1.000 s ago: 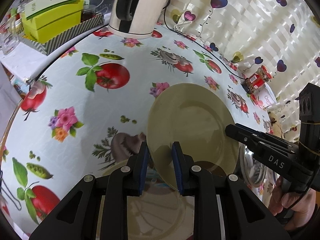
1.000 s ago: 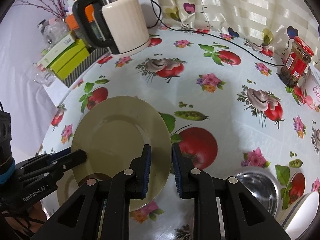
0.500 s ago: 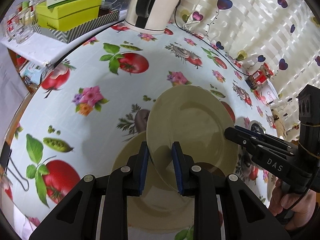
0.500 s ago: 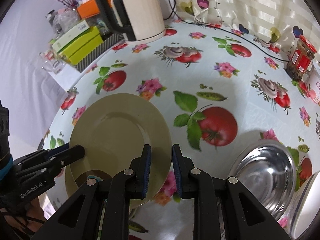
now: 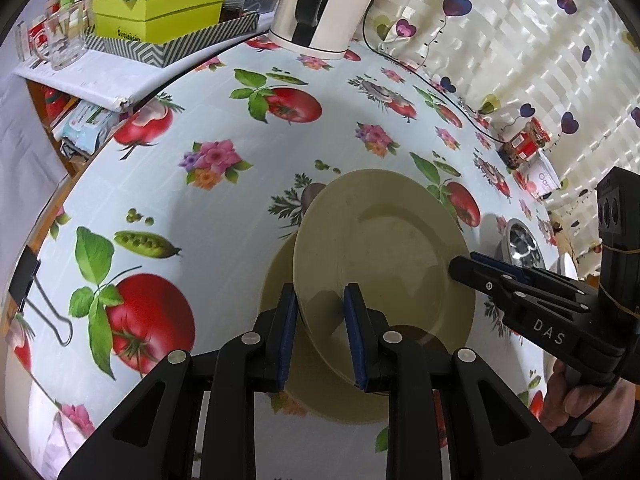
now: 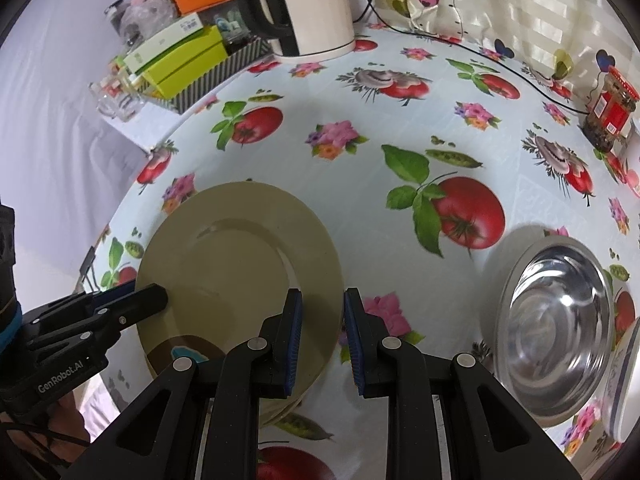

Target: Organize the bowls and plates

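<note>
Above the lower plate on the tabletop, left gripper and right gripper hold the upper plate, jaws clamping opposite rims. Stacking underway; next: lower squarely, release.

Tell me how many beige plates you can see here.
2. One beige plate is held at its rim by the left claw and right claw; a second plate lies beneath it on the table. More may be hidden.

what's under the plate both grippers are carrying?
Under the held beige plate, another beige plate of the same kind rests on the tablecloth, showing only as a crescent. Its centre is covered, and whether more plates are stacked there is unclear.
</note>
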The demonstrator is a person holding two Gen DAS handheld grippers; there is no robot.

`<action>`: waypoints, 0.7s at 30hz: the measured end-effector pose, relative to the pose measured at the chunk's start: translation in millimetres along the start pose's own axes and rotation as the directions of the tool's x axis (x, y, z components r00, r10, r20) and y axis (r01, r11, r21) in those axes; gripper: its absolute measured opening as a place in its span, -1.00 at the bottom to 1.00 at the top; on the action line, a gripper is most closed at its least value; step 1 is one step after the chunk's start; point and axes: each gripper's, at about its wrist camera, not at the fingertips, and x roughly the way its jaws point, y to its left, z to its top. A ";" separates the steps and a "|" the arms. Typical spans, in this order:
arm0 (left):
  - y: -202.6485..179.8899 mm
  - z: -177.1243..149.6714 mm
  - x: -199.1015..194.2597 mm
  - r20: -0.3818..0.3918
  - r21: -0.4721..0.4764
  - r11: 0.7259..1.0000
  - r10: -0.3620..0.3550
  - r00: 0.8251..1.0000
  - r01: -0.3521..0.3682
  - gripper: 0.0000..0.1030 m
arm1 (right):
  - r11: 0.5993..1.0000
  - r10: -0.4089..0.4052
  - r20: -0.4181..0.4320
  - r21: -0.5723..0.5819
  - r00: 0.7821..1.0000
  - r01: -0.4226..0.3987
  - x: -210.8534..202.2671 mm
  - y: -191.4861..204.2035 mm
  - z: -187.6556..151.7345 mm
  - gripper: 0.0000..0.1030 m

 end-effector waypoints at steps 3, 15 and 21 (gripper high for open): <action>2.1 -3.4 -1.8 0.000 -0.002 1.000 0.003 1.000 -0.003 -0.52 | 1.000 0.000 -0.006 -0.003 1.000 0.000 0.5 4.0 -4.5 -0.59; 9.1 -13.8 -3.5 -0.007 -0.007 1.000 0.018 1.000 -0.018 -0.52 | 1.000 -0.002 -0.031 -0.025 1.000 0.001 7.2 15.8 -14.5 -0.59; 8.8 -14.8 -3.5 -0.006 -0.005 1.000 0.022 1.000 -0.022 -0.52 | 1.000 -0.001 -0.035 -0.029 0.999 0.000 8.4 17.1 -15.7 -0.59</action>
